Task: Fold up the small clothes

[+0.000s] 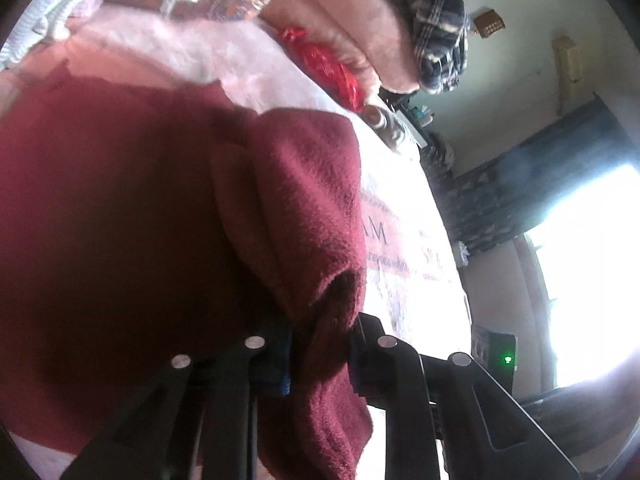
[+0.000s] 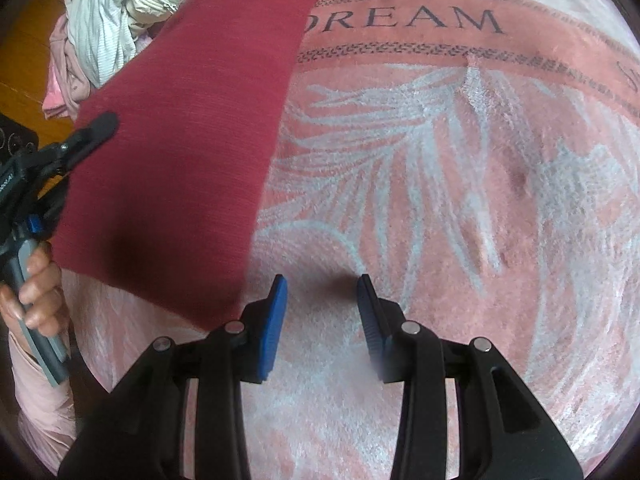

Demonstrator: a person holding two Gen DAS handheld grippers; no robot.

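Note:
A dark red fleece garment [image 1: 168, 208] fills the left wrist view, bunched into a fold between the blue pads. My left gripper [image 1: 320, 350] is shut on that bunched edge of the red garment. In the right wrist view the same red garment [image 2: 192, 132] lies as a long flat panel on the pink blanket [image 2: 440, 200]. My right gripper [image 2: 322, 300] hovers over the bare blanket just right of the garment's near edge, its jaws apart with nothing between them. A hand [image 2: 36, 292] holds the left gripper's handle at the far left.
The pink blanket has white leaf patterns and the word DREAM. A heap of white and pink clothes [image 2: 108, 36] sits at the back left. Folded pink bedding with a plaid cloth [image 1: 432, 20] and a red packet [image 1: 328, 64] lie at the bed's far end.

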